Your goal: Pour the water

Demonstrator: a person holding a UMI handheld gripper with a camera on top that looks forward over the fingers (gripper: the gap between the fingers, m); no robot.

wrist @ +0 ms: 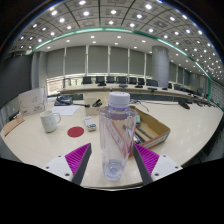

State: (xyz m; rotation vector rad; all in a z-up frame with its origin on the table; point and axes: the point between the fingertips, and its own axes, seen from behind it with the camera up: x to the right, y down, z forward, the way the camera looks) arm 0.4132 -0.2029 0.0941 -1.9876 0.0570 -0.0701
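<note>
The tongs [113,160] are reaching forward over a pale bench [185,125], and a clear plastic bottle [117,135] is standing upright between their two fingers. The magenta pads [76,159] are flanking the bottle's lower part, one at each side, and they are lying close against its walls; whether both are actually pressing on it I cannot tell, nor whether the bottle's base is resting on the bench, since its foot is sitting low between the fingers. The bottle is wearing a pale cap, and its body is letting the room show through. Beyond the left finger a white mug [50,122] is standing on the bench, with a flat red disc [75,131] lying just beside it, between the mug and the bottle. To the right of the bottle, just past it, an open cardboard box [150,125] is lying on the bench. Farther back, a long desk [130,92] with dark chairs is running across the room under tall windows [100,58], and rows of round ceiling lights [110,18] are shining overhead.
</note>
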